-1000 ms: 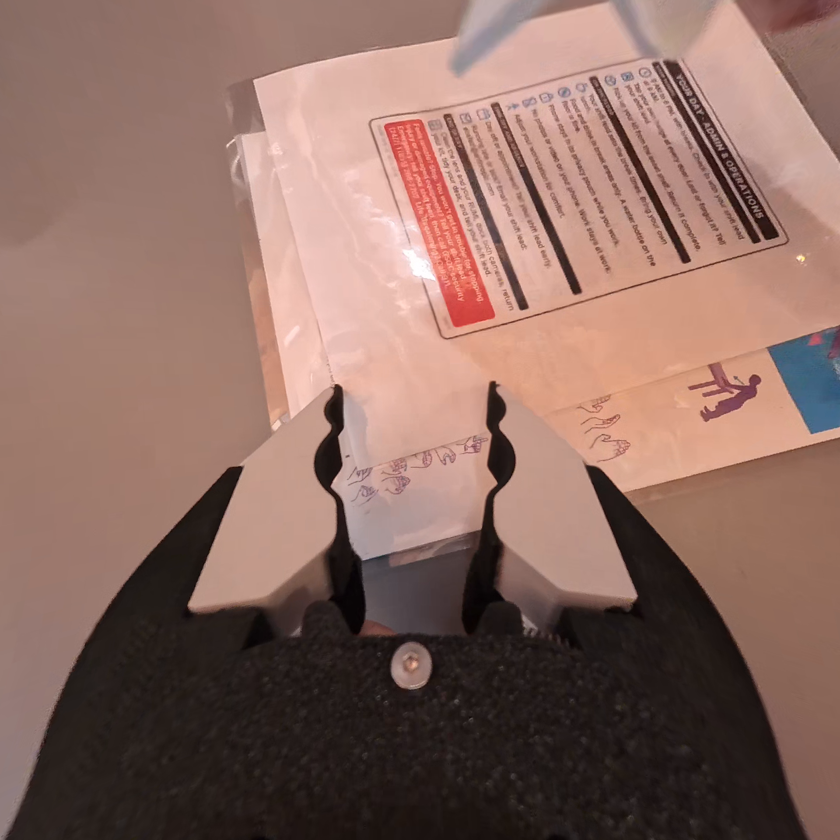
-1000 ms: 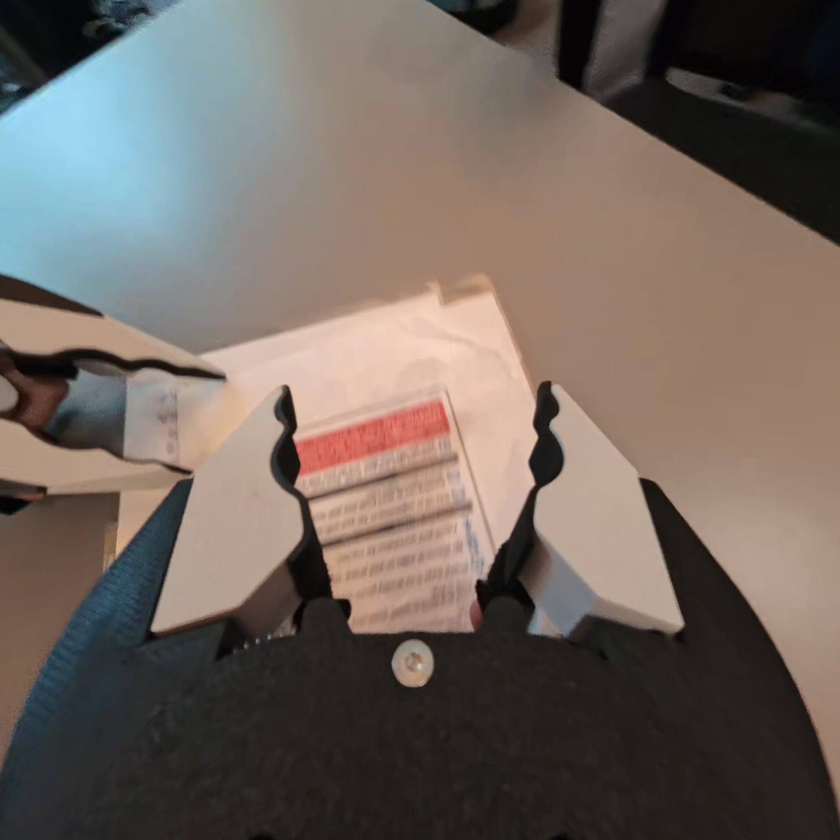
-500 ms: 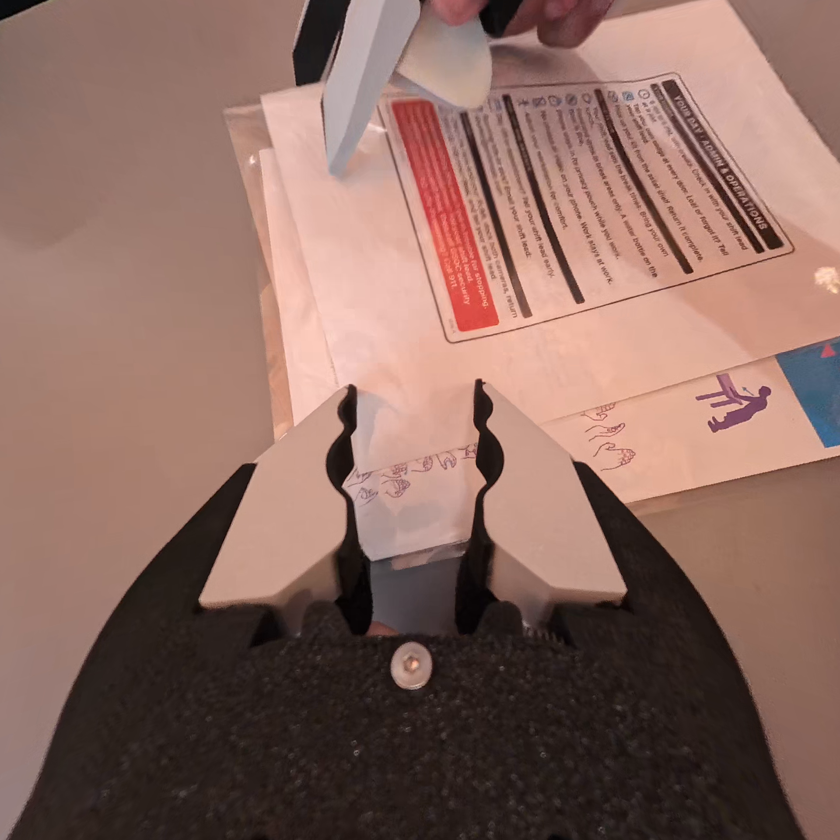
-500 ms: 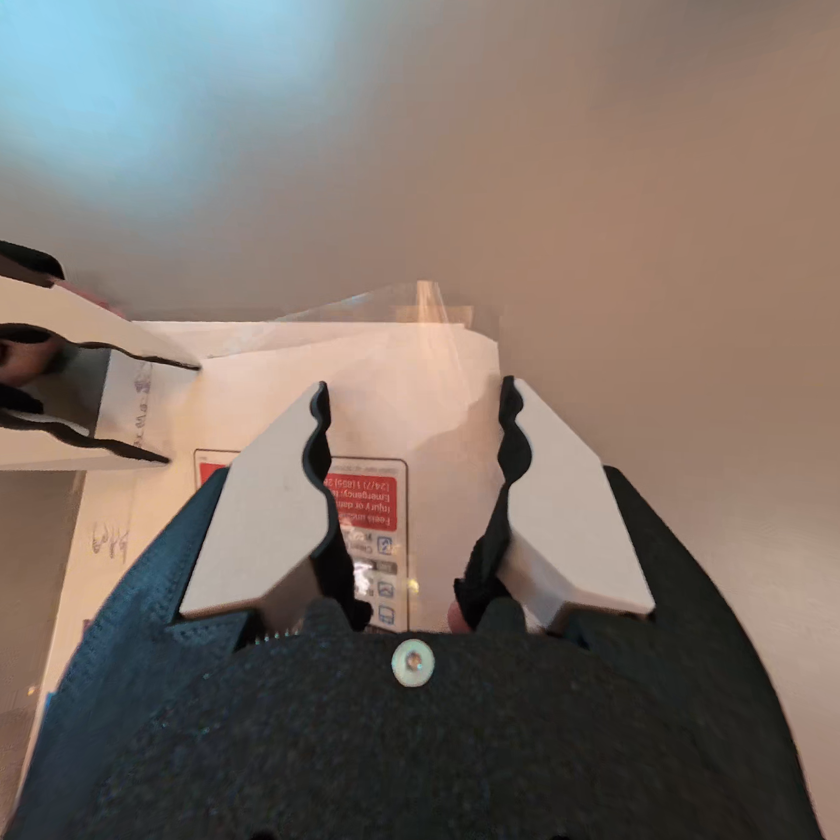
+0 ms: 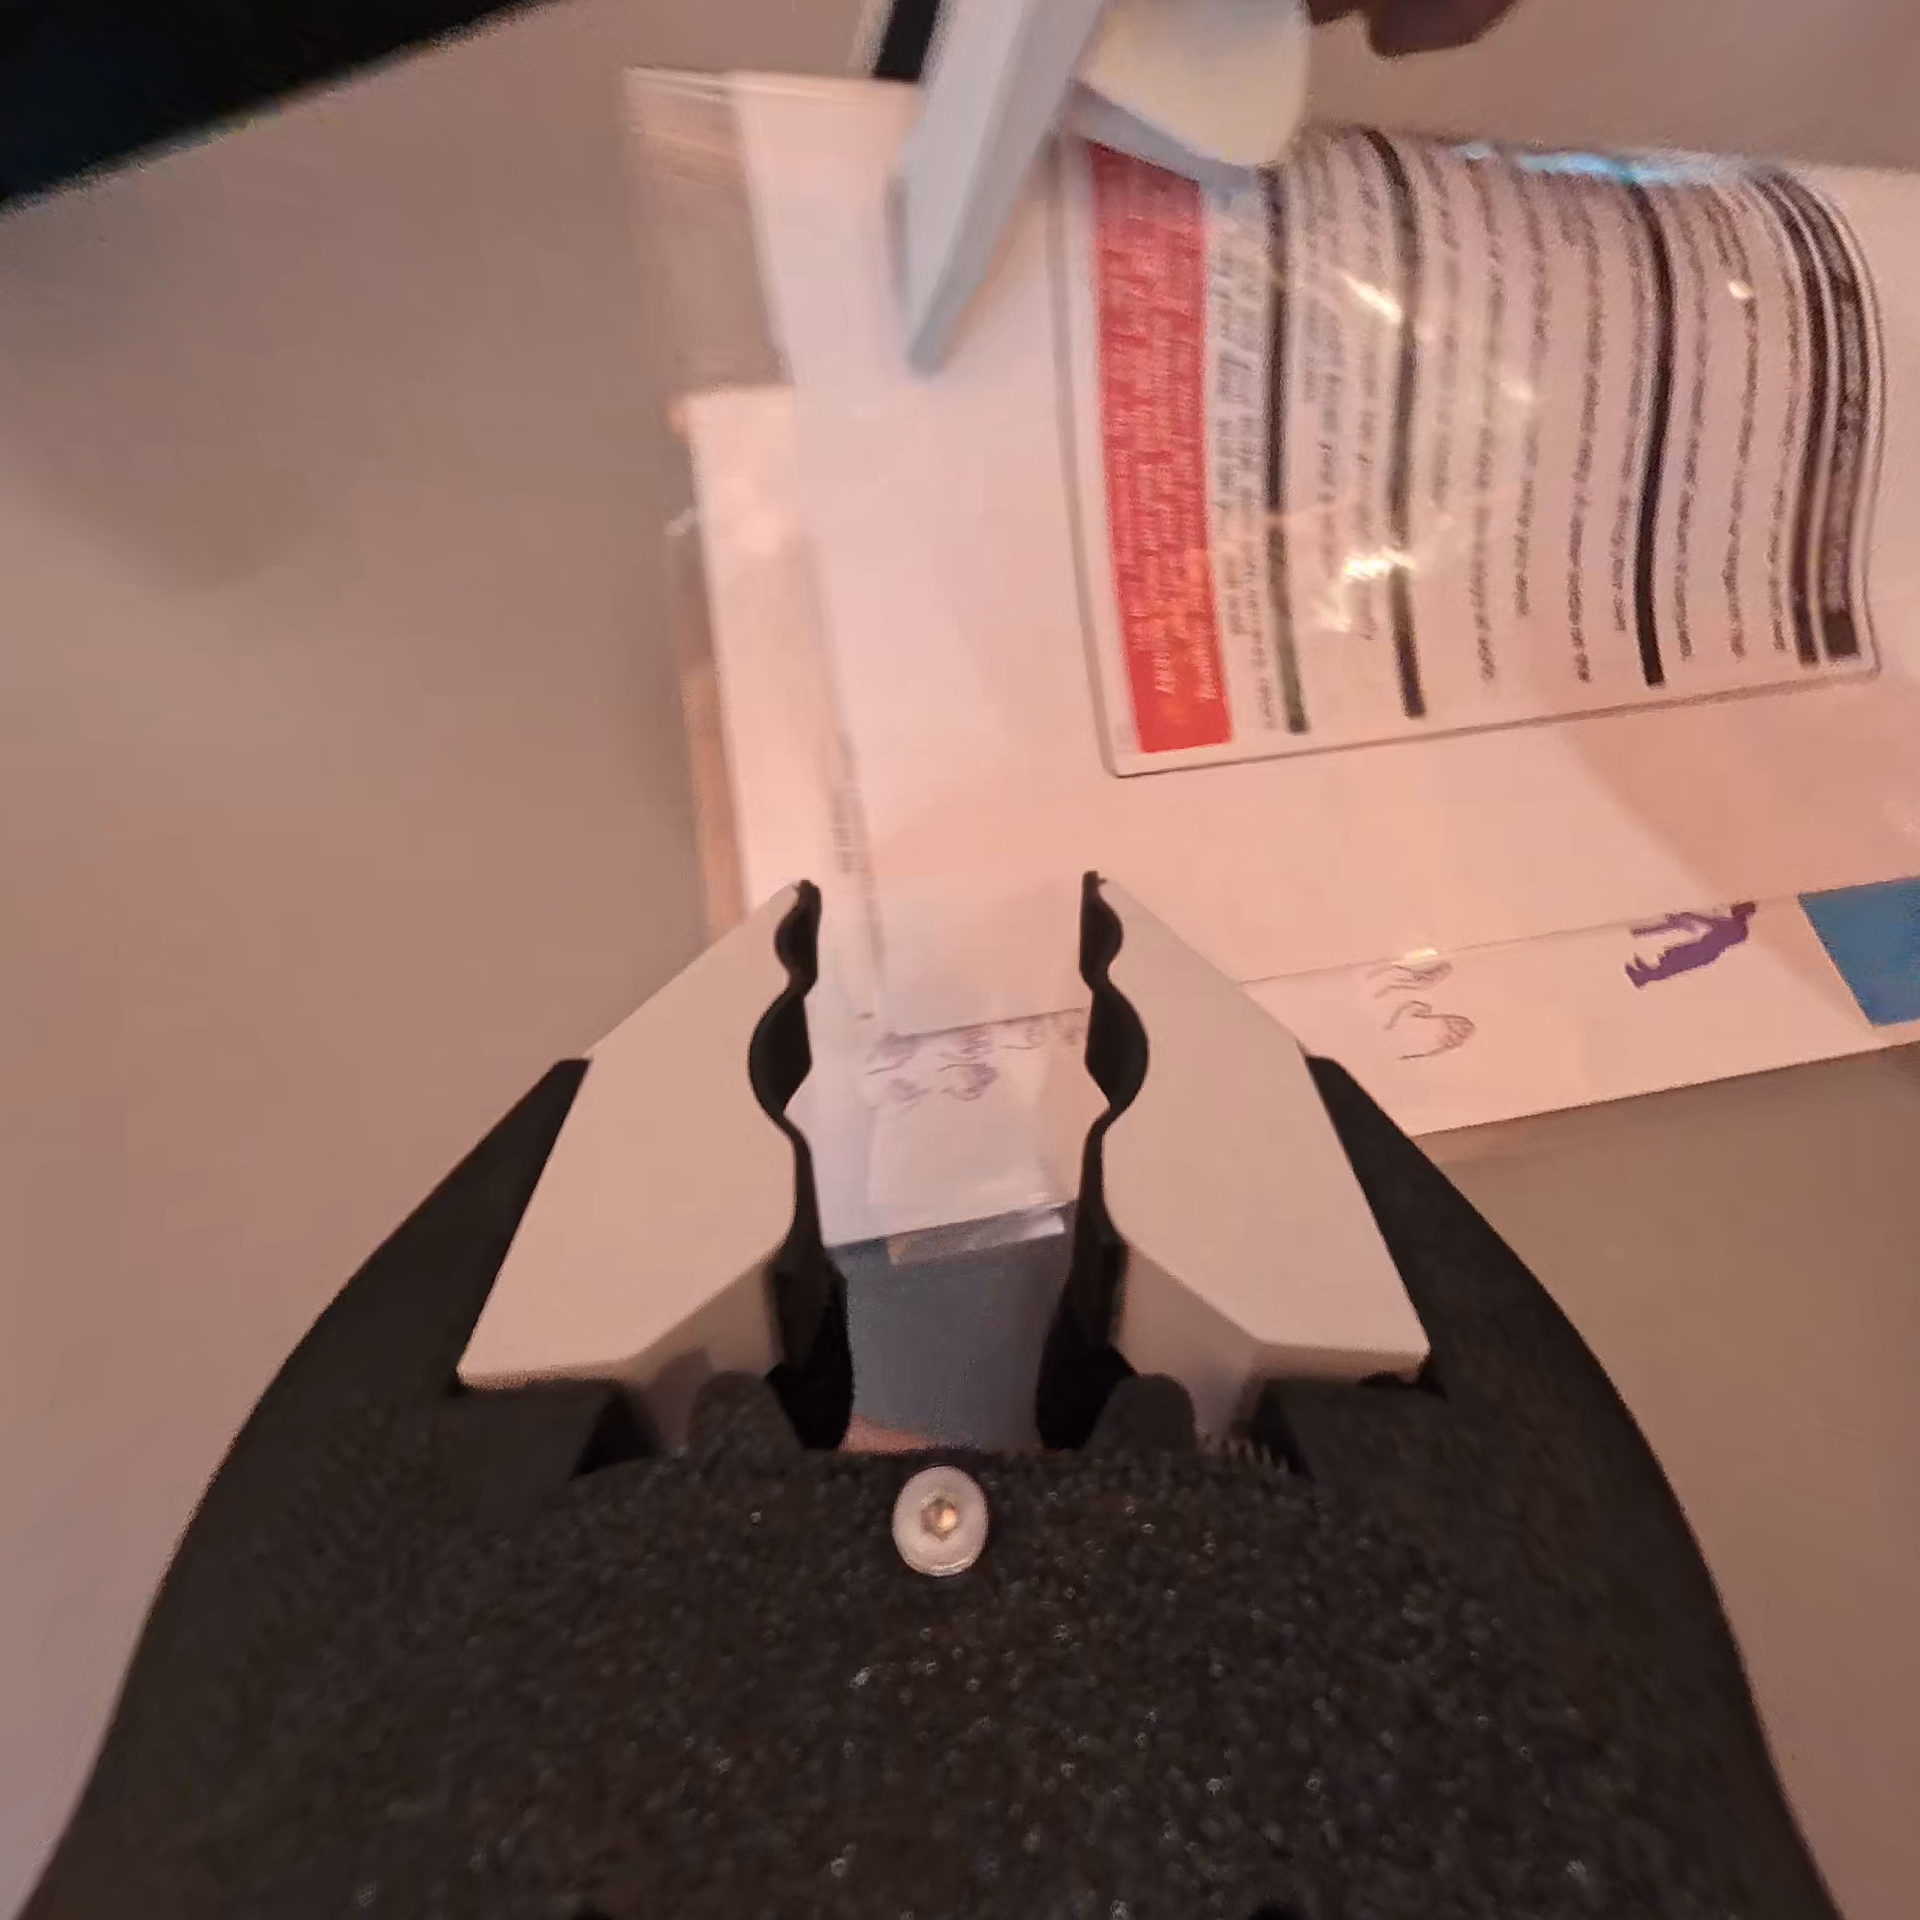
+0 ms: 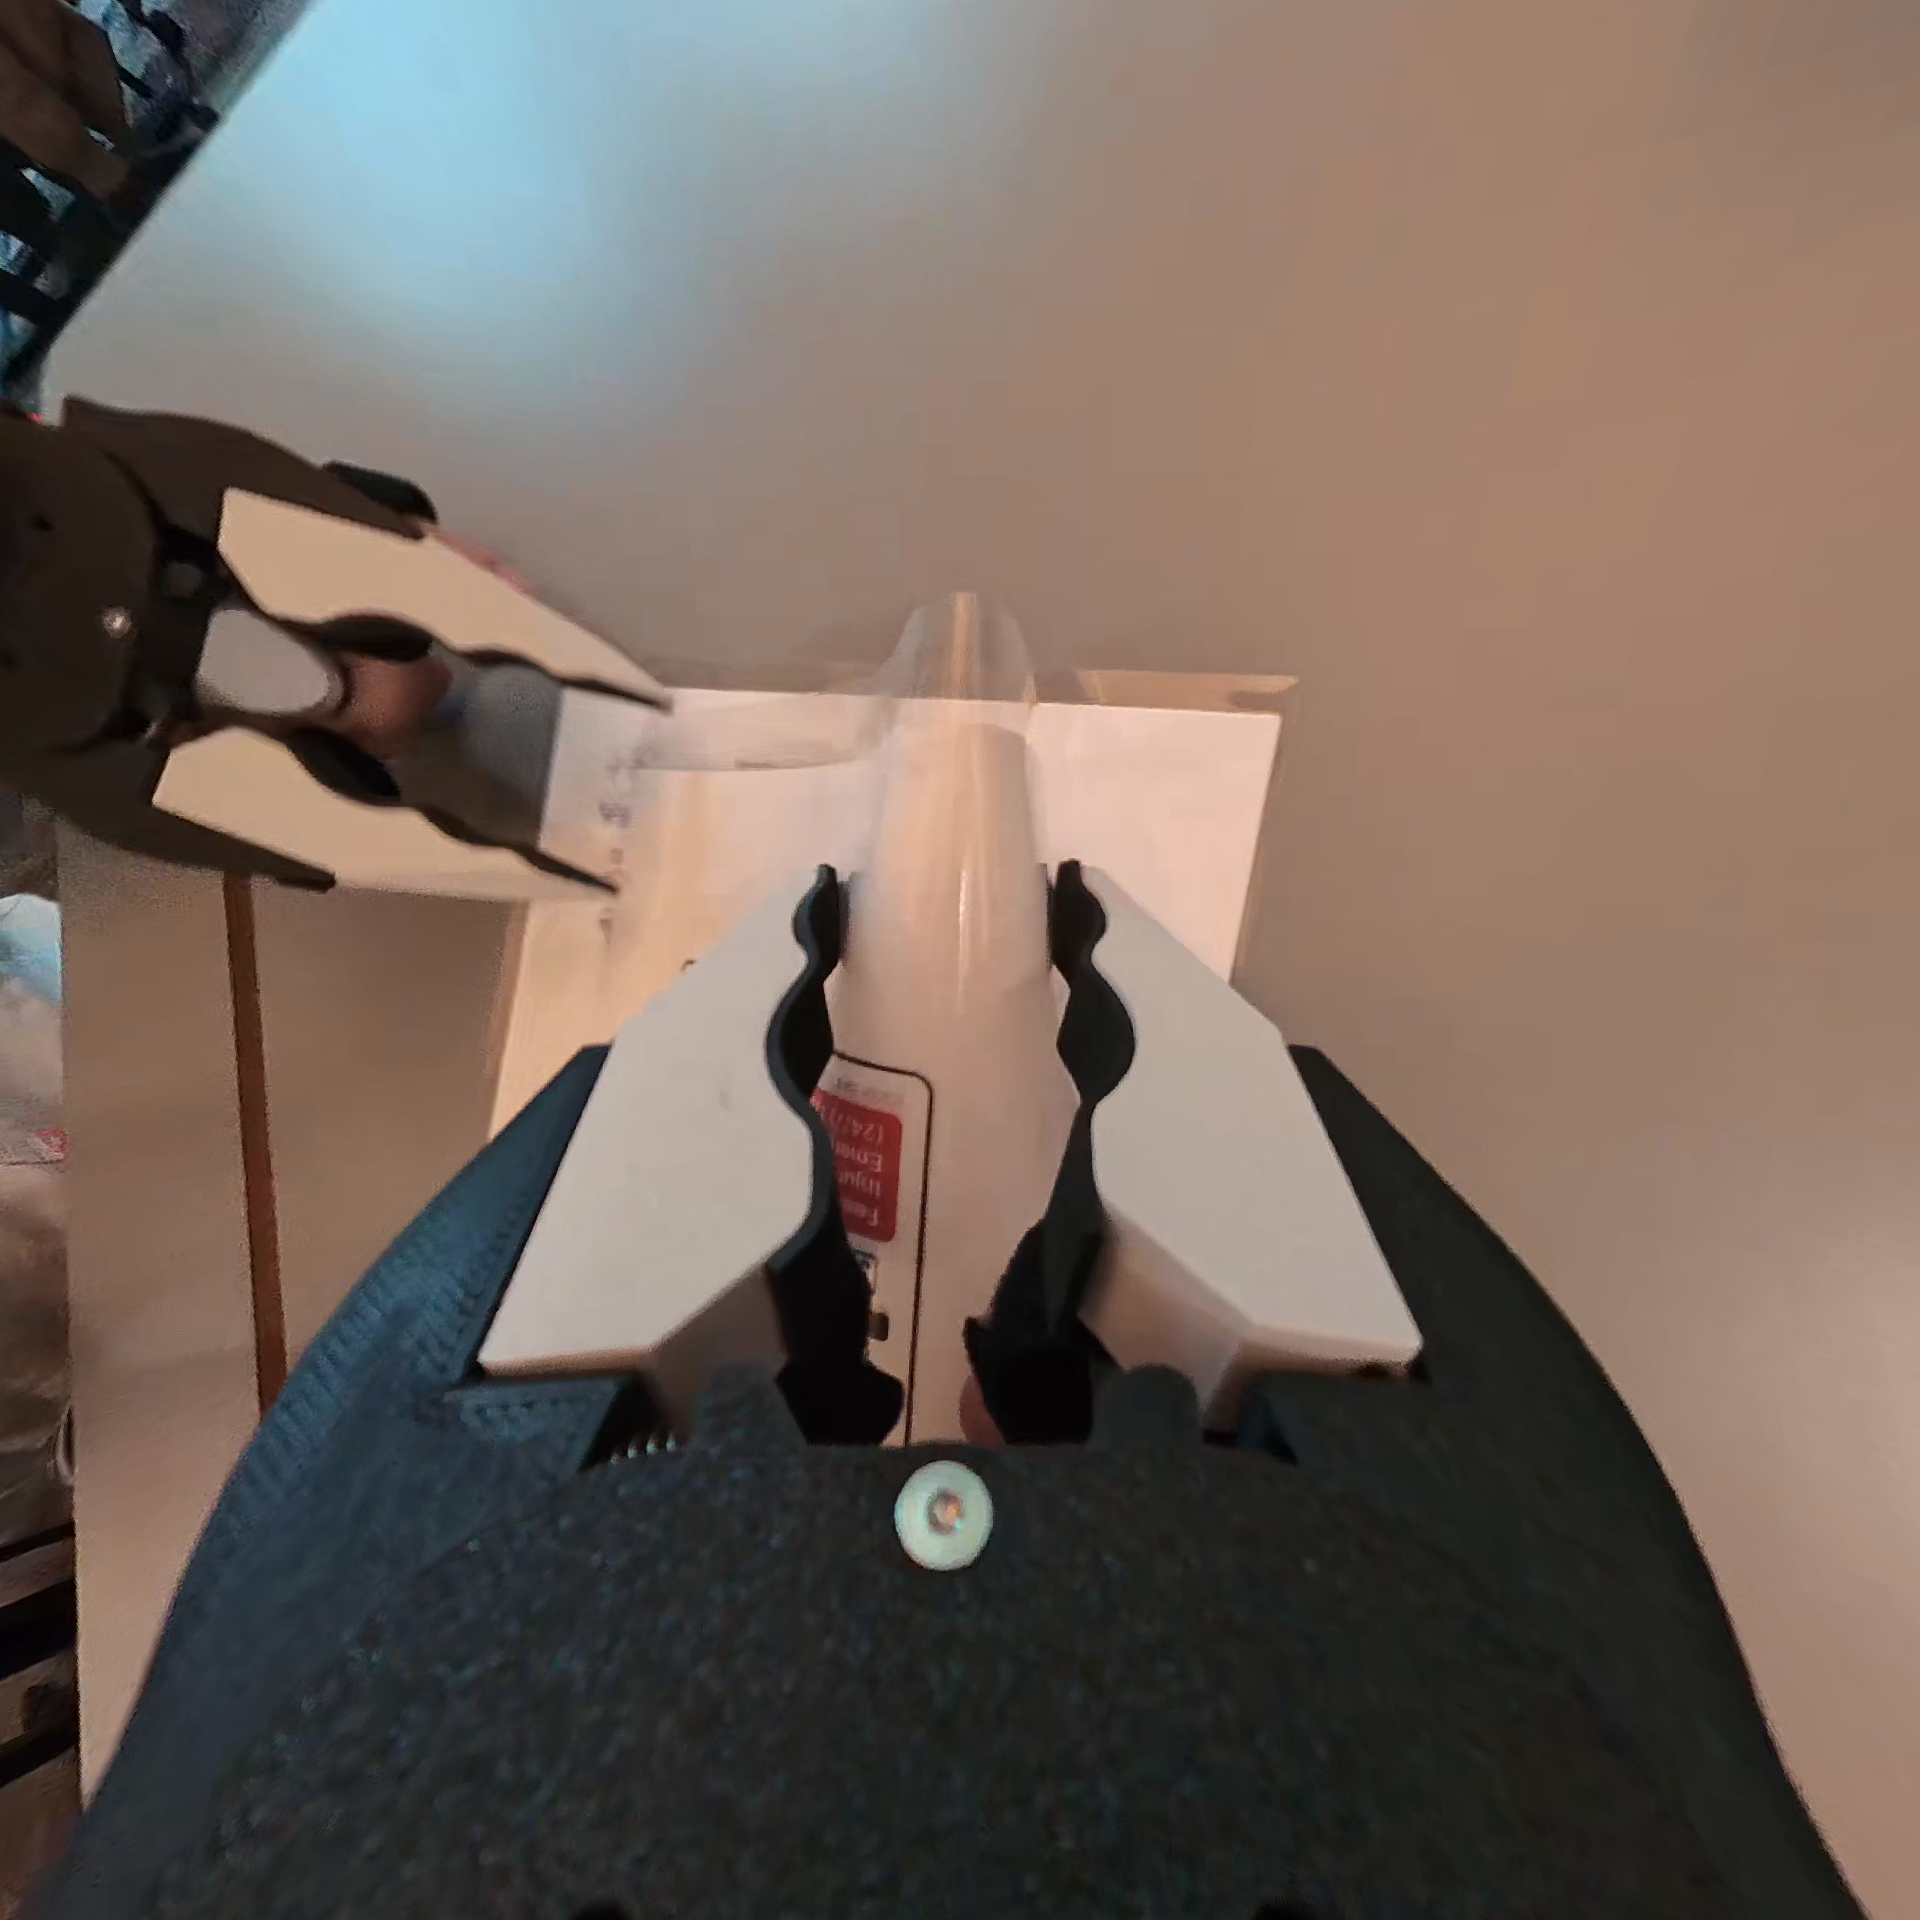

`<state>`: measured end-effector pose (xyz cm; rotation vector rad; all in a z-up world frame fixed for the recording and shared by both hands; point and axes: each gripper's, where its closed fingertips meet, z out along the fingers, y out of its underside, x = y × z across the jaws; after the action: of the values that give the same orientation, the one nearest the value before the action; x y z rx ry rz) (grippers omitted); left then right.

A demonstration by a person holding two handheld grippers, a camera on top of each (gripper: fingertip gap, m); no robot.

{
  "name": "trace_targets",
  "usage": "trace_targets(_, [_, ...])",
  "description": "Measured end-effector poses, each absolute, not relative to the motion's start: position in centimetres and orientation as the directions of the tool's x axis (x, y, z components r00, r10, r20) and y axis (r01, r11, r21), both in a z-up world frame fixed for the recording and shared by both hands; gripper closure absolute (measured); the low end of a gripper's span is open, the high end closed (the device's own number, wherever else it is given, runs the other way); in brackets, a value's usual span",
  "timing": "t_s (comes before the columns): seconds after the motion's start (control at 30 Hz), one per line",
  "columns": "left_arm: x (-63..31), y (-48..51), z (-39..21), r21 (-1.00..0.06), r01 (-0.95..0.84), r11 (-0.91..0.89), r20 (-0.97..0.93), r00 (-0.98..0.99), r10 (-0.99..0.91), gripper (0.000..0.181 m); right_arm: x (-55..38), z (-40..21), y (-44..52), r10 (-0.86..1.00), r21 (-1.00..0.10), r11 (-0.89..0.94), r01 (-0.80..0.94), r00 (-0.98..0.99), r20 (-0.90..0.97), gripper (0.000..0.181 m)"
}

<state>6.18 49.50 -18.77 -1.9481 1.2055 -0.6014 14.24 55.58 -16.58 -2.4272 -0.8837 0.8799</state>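
Note:
A white printed sheet with a red bar and black stripes lies in a clear sleeve on top of a second sheet with purple drawings and a blue patch. My right gripper is shut on the printed sheet, which bulges up in a hump between its fingers. In the left wrist view the right gripper lifts the sheet's far side, which curves upward. My left gripper is open, its fingers straddling the sleeve's near corner. It also shows at the left of the right wrist view.
The papers lie on a plain beige table. The table's far edge meets a dark area at the upper left. In the right wrist view a table edge and a brown strip run down the left, with clutter beyond.
The right gripper came down, closed on the printed sheet and lifted its side, so it now bows upward. The left gripper's fingers narrowed slightly around the sleeve corner.

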Motion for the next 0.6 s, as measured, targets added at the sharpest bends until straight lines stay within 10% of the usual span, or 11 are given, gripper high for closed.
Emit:
trace_targets(0.37, [3.9, 46.0, -11.0, -0.812, -0.236, -0.534, 0.537, 0.057, -0.842, 0.126, 10.9, -4.1, 50.6, 0.818, -0.779, -0.510, 0.366, 0.486, -0.307, 0.140])
trace_targets(0.5, [4.3, 43.4, -7.9, -0.783, -0.162, -0.601, 0.620, -0.127, -0.774, 0.181, 10.4, -1.8, 48.8, 0.827, -0.794, -0.474, 0.382, 0.503, -0.252, 0.137])
trace_targets(0.6, [4.0, 41.7, -6.2, -0.779, -0.147, -0.610, 0.627, -0.197, -0.753, 0.181, 10.5, -0.3, 47.5, 0.826, -0.801, -0.457, 0.387, 0.518, -0.221, 0.128])
